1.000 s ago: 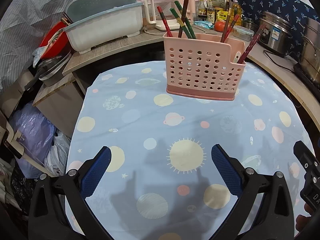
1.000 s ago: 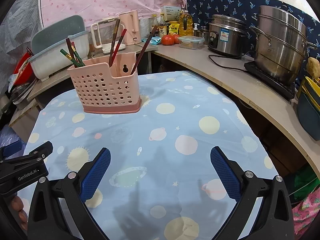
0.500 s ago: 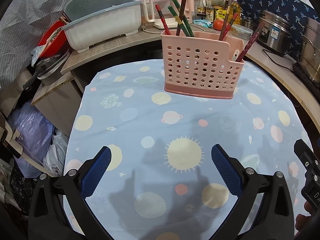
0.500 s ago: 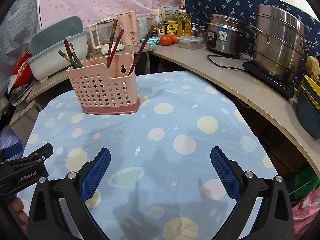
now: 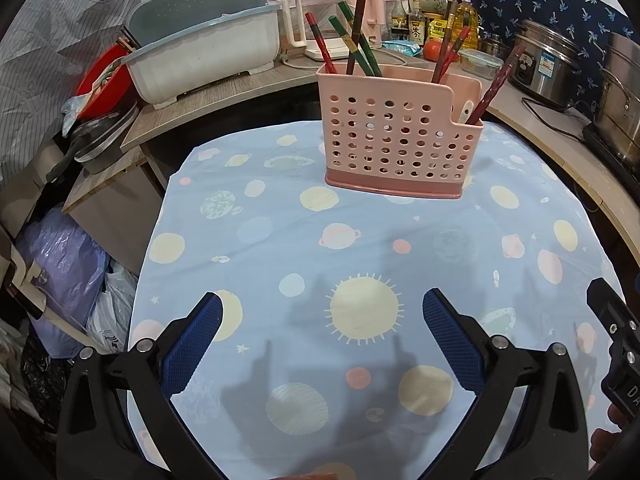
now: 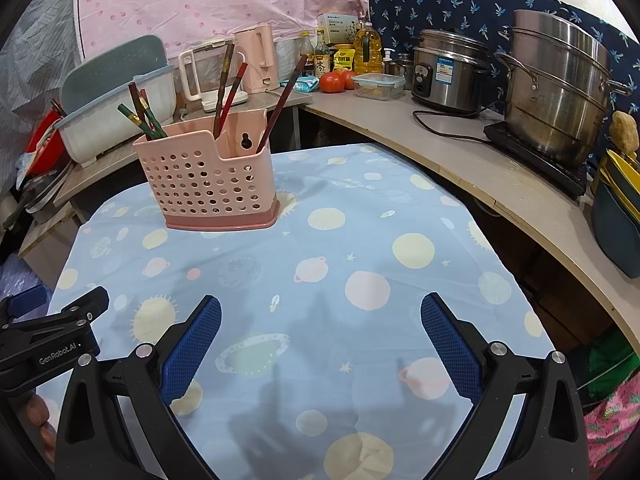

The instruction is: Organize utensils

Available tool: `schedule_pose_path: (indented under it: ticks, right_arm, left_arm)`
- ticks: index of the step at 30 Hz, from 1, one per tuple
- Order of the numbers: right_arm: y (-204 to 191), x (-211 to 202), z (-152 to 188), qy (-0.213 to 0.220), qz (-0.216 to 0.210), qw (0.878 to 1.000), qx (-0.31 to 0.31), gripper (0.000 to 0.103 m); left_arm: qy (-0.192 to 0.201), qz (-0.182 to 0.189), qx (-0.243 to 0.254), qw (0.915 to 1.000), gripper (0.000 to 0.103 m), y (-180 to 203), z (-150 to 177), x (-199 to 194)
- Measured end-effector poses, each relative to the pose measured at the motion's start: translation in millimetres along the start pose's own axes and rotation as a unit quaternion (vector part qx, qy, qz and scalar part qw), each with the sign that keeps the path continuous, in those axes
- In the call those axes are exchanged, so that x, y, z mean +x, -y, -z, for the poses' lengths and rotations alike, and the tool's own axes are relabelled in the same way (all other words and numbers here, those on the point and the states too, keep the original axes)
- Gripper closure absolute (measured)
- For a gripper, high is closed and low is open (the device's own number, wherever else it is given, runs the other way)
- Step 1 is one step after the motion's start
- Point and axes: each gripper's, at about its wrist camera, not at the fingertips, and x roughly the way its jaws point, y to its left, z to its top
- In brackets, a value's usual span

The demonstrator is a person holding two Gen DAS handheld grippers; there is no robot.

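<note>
Chopsticks [image 5: 357, 34] in pink caddy [image 5: 394, 142]: light, stiff, slick; pinch upper shaft | left gripper [image 5: 322, 318]; right gripper [image 6: 320, 320]: both wide open, empty

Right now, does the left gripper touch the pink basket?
Apart. The left wrist view shows bare tablecloth between the open left gripper and the pink basket.

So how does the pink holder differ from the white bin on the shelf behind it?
The pink holder stands on the planet-print cloth; the white bin sits on the wooden shelf behind. The holder's front is full of round holes, while the bin's visible wall is solid. The holder has chopsticks leaning out of it; the bin has a raised grey-blue lid, and its contents are hidden. Both are plastic and upright.
</note>
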Motion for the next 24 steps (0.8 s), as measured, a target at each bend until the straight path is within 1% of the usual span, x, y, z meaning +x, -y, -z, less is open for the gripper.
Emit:
schedule_pose_path:
  ticks: [19,24]
  right_arm:
    - [-2.5,-4.2,-0.5,0.004,0.001,1.000,-0.001,0.006]
    - [-3.4,-5.1,-0.9,0.004,0.000,1.000,-0.001,0.007]
  left_arm:
    - [0.003,0.002,0.002,1.0000,0.007,2.1,-1.3,-4.4]
    - [0.010,-0.004,0.002,0.9999,0.007,3.1,-0.6,-7.5]
